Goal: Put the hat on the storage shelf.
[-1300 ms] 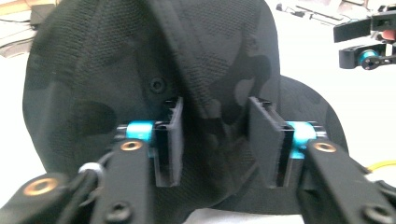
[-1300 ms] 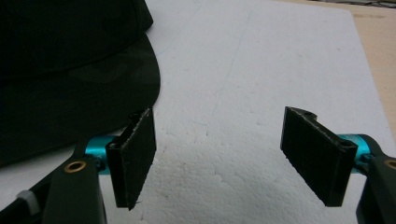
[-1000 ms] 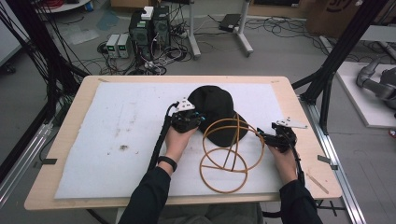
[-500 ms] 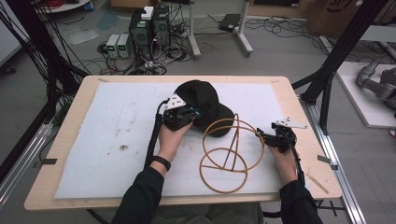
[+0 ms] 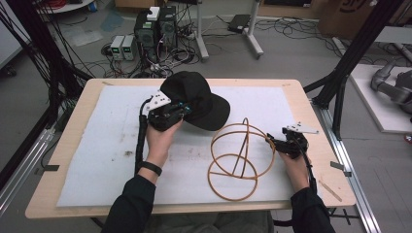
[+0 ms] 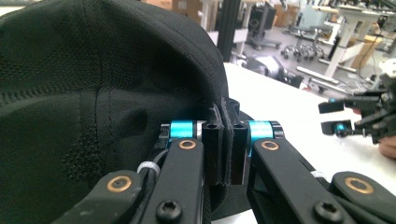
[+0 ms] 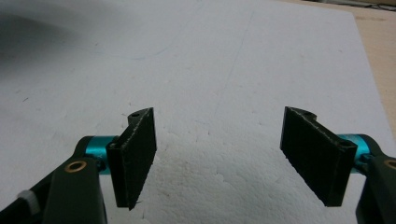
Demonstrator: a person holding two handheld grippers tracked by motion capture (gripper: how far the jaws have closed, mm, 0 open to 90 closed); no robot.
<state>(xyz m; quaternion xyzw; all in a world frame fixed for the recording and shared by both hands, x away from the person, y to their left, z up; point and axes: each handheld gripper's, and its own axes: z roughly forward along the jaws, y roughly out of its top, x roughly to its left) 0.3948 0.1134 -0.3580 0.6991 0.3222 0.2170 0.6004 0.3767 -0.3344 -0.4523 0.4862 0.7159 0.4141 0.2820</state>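
High view: left gripper (image 5: 182, 110) at about 10 o'clock from table centre, clamped on the edge of a black cap (image 5: 197, 99). The cap sits lifted or dragged over the white foam mat (image 5: 87, 155) (can't tell whether it clears the surface). A wire hoop stand (image 5: 240, 158) stands at about 5 o'clock of the cap, apart from it. Right gripper (image 5: 274, 144) sits at 3 o'clock of the stand, just beside its outer ring; contact unclear.

Left gripper view: jaws together on a fold of cap fabric (image 6: 93, 70), pinched thin between the pads. The other gripper (image 6: 348, 121) shows far off at 3 o'clock.

Right gripper view: jaws wide apart, nothing between them, bare mat (image 7: 210, 70) below.

Risks, as judgement: the grip is on a narrow bit of soft fabric, so the cap could slip out or sag if swung quickly. The stand looks light and nothing holds it; a brush from the cap or the right gripper could tip or slide it.
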